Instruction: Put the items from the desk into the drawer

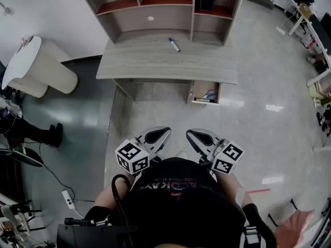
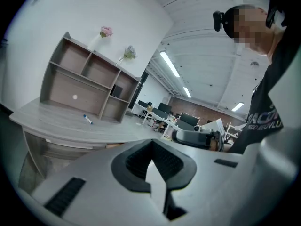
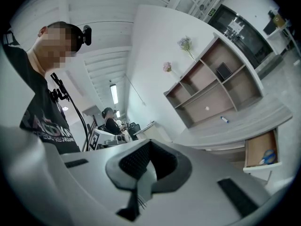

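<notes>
A blue-and-white marker (image 1: 174, 45) lies on the grey wooden desk (image 1: 155, 63), in front of its shelf unit; it also shows as the marker (image 2: 88, 119) and the marker (image 3: 225, 119). Under the desk's right end a drawer (image 1: 195, 93) stands pulled out, with a blue item (image 1: 209, 94) inside, also seen as the drawer (image 3: 261, 149). My left gripper (image 1: 158, 135) and right gripper (image 1: 198, 137) are held low, close to my body and well short of the desk. In their own views the left gripper (image 2: 153, 161) and the right gripper (image 3: 146, 166) show jaws closed together, holding nothing.
A black box (image 1: 205, 0) sits in the shelf unit's upper right compartment. A white rounded stand (image 1: 31, 66) is to the left of the desk, with a person's legs (image 1: 31, 130) nearby. A power strip (image 1: 68, 199) lies on the floor. White furniture (image 1: 315, 45) lines the right side.
</notes>
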`<state>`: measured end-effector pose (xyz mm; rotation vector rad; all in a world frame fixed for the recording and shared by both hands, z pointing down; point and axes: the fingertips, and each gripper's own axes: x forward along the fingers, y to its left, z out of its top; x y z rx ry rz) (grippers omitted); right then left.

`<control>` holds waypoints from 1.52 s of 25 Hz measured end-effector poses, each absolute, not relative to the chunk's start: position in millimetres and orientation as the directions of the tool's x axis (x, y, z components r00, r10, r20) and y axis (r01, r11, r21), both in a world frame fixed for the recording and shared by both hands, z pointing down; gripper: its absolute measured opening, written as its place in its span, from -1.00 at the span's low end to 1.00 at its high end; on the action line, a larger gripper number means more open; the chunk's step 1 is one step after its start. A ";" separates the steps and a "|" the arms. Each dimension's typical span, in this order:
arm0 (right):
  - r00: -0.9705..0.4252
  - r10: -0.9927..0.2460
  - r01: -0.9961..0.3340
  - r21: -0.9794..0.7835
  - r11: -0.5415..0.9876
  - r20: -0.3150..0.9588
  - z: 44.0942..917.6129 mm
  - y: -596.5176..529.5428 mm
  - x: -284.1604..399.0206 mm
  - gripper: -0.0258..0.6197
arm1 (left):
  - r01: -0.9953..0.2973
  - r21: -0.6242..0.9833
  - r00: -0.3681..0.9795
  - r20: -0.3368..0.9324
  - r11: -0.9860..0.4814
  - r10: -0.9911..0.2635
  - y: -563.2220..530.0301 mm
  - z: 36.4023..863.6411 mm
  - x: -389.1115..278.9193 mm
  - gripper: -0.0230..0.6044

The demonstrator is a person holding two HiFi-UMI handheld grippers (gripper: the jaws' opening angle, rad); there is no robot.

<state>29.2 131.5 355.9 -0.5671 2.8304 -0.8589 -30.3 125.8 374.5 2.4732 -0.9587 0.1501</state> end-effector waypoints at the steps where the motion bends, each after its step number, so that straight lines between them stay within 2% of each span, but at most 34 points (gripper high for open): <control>1: -0.922 -0.388 -0.316 -0.553 0.771 -0.014 354.8 130.7 29.7 -0.87 | -0.662 0.392 0.746 0.266 -0.639 -0.610 125.8 373.1 -30.1 -0.89; 23: -0.928 -0.373 -0.298 -0.570 0.766 -0.017 359.7 128.8 37.4 -0.87 | -0.691 0.394 0.719 0.291 -0.606 -0.631 128.2 378.2 -23.3 -0.89; 38: -0.883 -0.469 -0.382 -0.589 0.712 0.007 361.7 99.8 12.7 -0.87 | -0.639 0.379 0.768 0.272 -0.669 -0.580 95.9 374.3 -49.4 -0.89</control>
